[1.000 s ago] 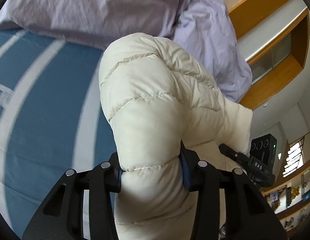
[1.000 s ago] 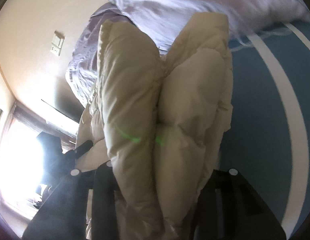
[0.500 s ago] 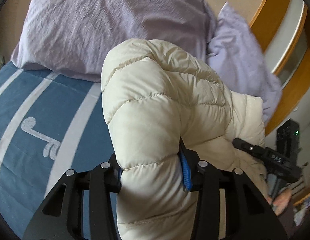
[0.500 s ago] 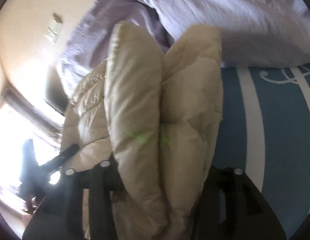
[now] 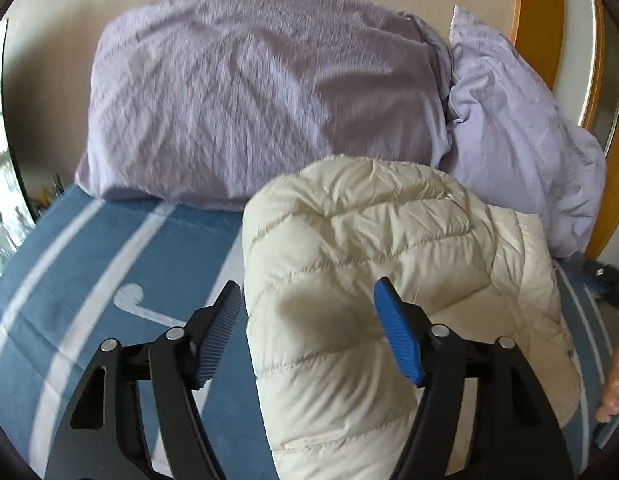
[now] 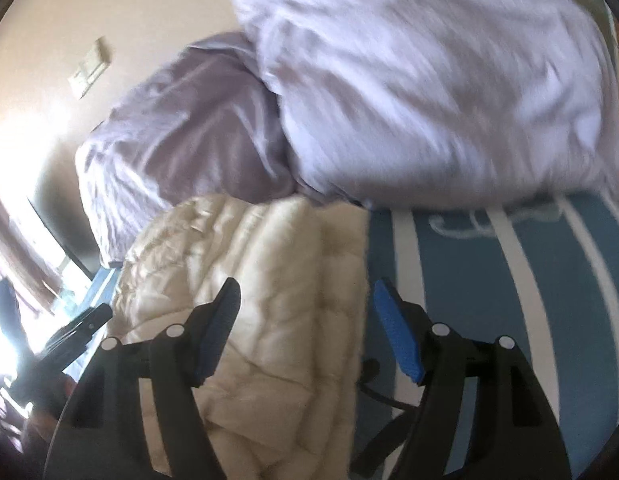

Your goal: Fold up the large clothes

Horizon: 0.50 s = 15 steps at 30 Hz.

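**Two grippers letting go of a folded puffer jacket**

Largest first: blue bedspread with white stripes (image 5: 89, 280), spread across the lower half of both views. Noted two lilac pillows (image 5: 249, 100) propped against the wall at the far end.

Cream quilted puffer jacket (image 5: 369, 272) found lying on the bedspread just in front of the pillows, doubled over into a thick bundle, far end near the pillows or touching them; could not tell which. Same jacket (image 6: 269, 280) seen from the other side, blurred, one long edge running along a white stripe.

Left gripper (image 5: 309, 328): jaws opening, jacket bulk between them; right pad clear of the fabric, left pad just beside it, no pinch visible. Right gripper (image 6: 305, 328): jaws opening likewise, jacket edge between them, pads apart from the cloth as far as blur allowed. Other handset glimpsed at each frame edge.

Handling, judged: light for its size, very soft, springy with trapped air, so likely to puff back open once released. Shell looked smooth and probably slippery; thin pinches judged prone to sliding off. Best hold judged at a stitched seam channel or the doubled edge, taking several layers deep between the pads. Pressing down on the fold judged useful before any further fold.
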Available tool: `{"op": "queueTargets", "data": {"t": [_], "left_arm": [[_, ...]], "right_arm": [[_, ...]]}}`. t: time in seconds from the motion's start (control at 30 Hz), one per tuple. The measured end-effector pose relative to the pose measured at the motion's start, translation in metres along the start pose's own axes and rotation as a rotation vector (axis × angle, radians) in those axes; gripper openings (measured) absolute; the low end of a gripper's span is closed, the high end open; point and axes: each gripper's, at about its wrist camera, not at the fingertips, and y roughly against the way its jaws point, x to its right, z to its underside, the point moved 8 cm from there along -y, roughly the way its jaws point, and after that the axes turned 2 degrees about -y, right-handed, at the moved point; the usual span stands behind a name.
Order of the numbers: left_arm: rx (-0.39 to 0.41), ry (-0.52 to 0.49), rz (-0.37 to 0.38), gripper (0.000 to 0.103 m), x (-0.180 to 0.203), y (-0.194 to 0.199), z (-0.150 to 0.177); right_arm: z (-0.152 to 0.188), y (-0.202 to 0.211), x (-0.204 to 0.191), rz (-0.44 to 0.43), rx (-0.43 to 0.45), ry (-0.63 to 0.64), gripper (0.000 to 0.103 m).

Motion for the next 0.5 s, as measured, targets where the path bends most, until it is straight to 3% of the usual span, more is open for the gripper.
{"op": "queueTargets", "data": {"t": [0.23, 0.5], "left_arm": [[0.016, -0.031, -0.075, 0.076, 0.01, -0.007, -0.019], [0.032, -0.145, -0.143, 0.078, 0.028, -0.022, -0.018]], "right_arm": [[-0.009, -0.024, -0.07, 0.046, -0.003, 0.167, 0.064], [0.005, -0.053, -0.073, 0.169, -0.023, 0.25, 0.057]]}}
